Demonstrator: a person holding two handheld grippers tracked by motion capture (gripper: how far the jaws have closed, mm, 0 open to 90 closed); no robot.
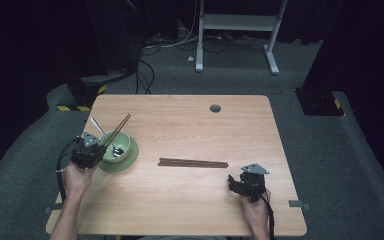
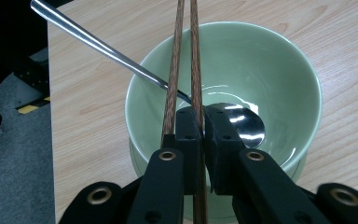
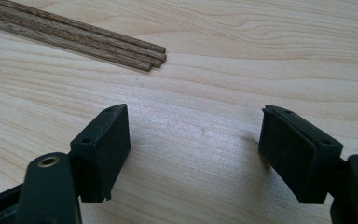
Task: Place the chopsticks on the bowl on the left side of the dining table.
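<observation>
**Setting the chopsticks into the bowl**

While my left gripper clamps a pair of chopsticks above the green bowl, I judge the step in hand to be lowering them inside so that they lean on the rim. My left jaws are closed on the sticks near their lower part, and the long ends slant up past the far rim. A metal spoon already lies in the bowl, its handle resting on the rim at the left, so I should tip the sticks beside it and not onto it. I ought to release only when the tips touch the bottom, or they may roll off the plate below. My right gripper waits with jaws wide apart and empty over the table, near the remaining chopsticks.
</observation>
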